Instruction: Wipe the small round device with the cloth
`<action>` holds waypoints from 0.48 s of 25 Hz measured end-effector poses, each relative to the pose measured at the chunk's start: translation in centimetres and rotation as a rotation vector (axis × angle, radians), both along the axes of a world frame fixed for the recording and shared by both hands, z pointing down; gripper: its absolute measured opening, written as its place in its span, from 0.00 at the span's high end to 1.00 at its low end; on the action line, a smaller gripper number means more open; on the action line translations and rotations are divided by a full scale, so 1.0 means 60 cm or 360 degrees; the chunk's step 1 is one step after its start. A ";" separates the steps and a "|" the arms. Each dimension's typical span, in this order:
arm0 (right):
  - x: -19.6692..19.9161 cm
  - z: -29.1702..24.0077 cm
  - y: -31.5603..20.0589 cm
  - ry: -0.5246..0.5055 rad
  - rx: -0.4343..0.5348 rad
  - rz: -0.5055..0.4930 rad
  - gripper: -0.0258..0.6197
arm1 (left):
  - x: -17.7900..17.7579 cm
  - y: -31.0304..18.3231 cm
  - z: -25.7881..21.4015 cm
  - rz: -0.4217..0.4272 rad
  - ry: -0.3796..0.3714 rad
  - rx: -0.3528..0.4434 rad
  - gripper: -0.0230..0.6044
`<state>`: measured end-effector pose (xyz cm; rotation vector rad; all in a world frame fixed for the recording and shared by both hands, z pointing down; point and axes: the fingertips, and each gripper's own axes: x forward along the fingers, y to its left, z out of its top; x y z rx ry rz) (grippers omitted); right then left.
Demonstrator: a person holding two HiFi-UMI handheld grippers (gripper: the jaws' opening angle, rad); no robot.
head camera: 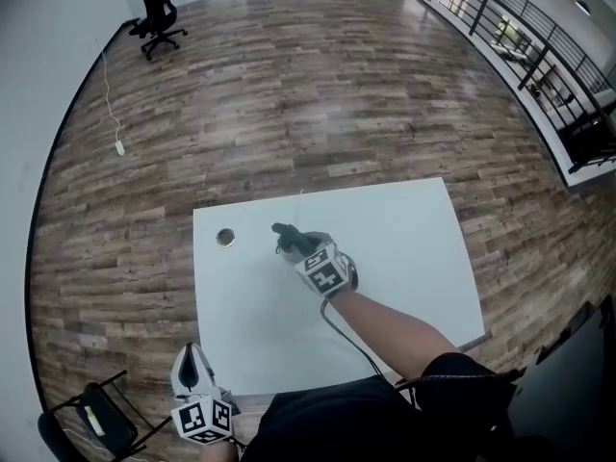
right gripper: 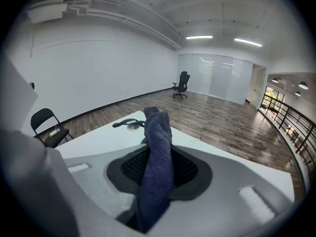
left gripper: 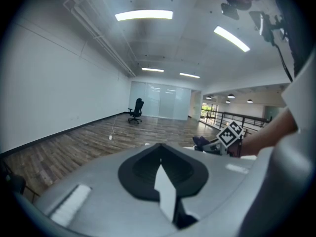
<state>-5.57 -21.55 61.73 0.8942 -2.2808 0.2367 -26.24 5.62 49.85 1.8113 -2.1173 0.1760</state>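
Since the small round device (head camera: pixel 225 237) looks light and hard, lying loose near the far left corner of the table (head camera: pixel 414 258), I judge it could skid under a wipe, so I'd press down on top of it. The cloth (right gripper: pixel 157 132) is soft and limp, pinched between the jaws of my right gripper (head camera: pixel 296 243), which slopes down just beside the device. Something dark lies by it, possibly a strap. My left gripper (head camera: pixel 192 354) hangs off the near edge, jaws together and empty.

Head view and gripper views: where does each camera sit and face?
Head view: on the head, steeply down at table; left tool, right tool show.
Left gripper view: on left tool, facing across the floor; shut jaws show.
Right gripper view: on right tool, facing the round device; jaws grip cloth.
Shared: office chair, all three.
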 end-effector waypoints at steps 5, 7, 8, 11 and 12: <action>-0.012 0.006 0.009 0.0008 -0.0013 -0.0033 0.80 | 0.000 0.003 0.001 -0.0008 -0.0001 0.0006 0.95; -0.017 0.008 0.012 0.0013 -0.0014 -0.0049 0.80 | -0.004 0.004 0.000 -0.0015 -0.0002 0.0010 0.95; -0.020 0.010 0.012 0.0015 -0.0013 -0.0056 0.80 | -0.006 0.005 0.000 -0.0022 0.0000 0.0010 0.95; -0.028 0.013 0.017 0.0024 -0.0012 -0.0079 0.80 | -0.011 0.012 0.005 -0.0037 0.0009 0.0000 0.95; -0.029 0.013 0.020 0.0030 -0.0010 -0.0089 0.80 | -0.010 0.014 0.008 -0.0037 0.0012 -0.0004 0.95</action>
